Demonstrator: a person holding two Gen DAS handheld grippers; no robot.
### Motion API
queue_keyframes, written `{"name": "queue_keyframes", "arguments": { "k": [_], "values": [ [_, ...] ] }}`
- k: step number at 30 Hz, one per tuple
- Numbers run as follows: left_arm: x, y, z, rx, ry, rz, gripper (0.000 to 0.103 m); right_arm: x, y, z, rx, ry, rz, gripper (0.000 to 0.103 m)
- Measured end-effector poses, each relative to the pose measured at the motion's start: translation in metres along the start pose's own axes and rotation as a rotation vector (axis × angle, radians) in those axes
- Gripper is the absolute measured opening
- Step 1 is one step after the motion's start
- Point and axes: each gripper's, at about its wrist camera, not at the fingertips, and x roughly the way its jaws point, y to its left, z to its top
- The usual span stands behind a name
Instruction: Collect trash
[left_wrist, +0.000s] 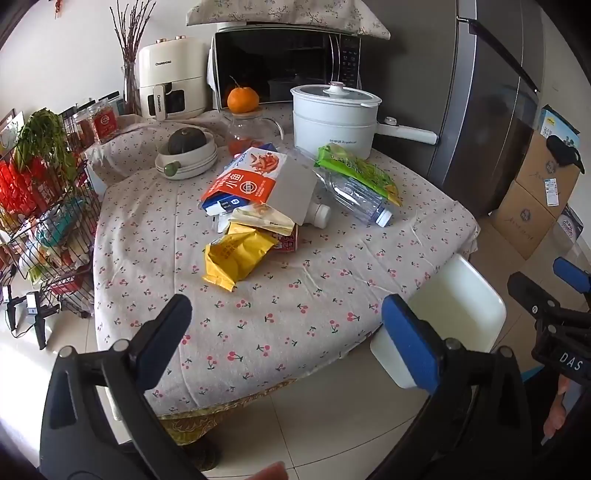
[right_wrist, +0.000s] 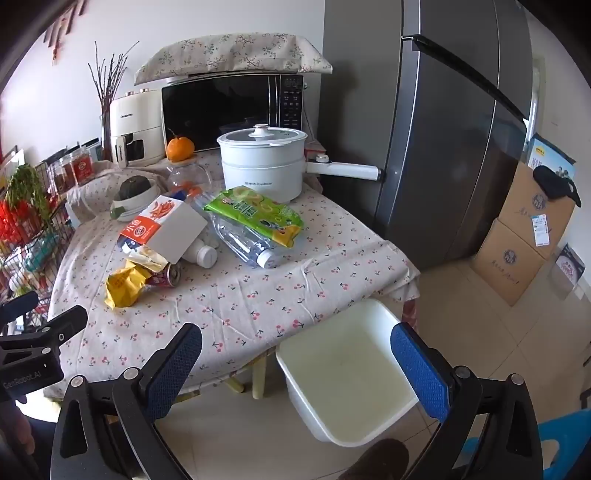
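A pile of trash lies mid-table: a yellow snack bag (left_wrist: 236, 254) (right_wrist: 123, 286), an orange-and-white carton (left_wrist: 255, 182) (right_wrist: 162, 229), a red can (right_wrist: 166, 276), a small white bottle (left_wrist: 318, 214) (right_wrist: 203, 254), a clear plastic bottle (left_wrist: 354, 195) (right_wrist: 243, 236) and a green wrapper (left_wrist: 354, 168) (right_wrist: 255, 212). A white bin (left_wrist: 450, 314) (right_wrist: 347, 373) stands on the floor at the table's near right corner. My left gripper (left_wrist: 286, 339) is open and empty, short of the near table edge. My right gripper (right_wrist: 295, 369) is open and empty, above the bin.
The cherry-print table (left_wrist: 295, 306) also holds a white electric pot (left_wrist: 334, 118), a microwave (left_wrist: 284, 66), an air fryer (left_wrist: 171, 81), an orange on a glass jar (left_wrist: 242, 99) and a bowl with a squash (left_wrist: 186, 153). A wire rack (left_wrist: 44, 206) stands left; a fridge (left_wrist: 491, 92) and cardboard boxes (left_wrist: 535, 199) stand right.
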Motion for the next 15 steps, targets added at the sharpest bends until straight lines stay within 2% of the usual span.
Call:
{"name": "queue_keyframes", "arguments": {
  "k": [4, 5, 7, 15],
  "values": [
    [-0.004, -0.001, -0.001, 0.018, -0.028, 0.017, 0.102, -0.007, -0.002, -0.003, 0.004, 0.021, 0.022, 0.103],
    [-0.002, -0.002, -0.002, 0.015, -0.027, 0.018, 0.102, -0.001, 0.002, -0.001, -0.008, 0.060, 0.010, 0.103],
    [-0.003, -0.005, -0.001, 0.014, -0.029, 0.025, 0.102, 0.002, 0.003, 0.000, -0.012, 0.072, 0.006, 0.103],
    [-0.003, 0.004, -0.001, -0.008, -0.035, 0.009, 0.102, 0.005, 0.009, -0.005, -0.022, 0.061, 0.001, 0.103]
  ]
}}
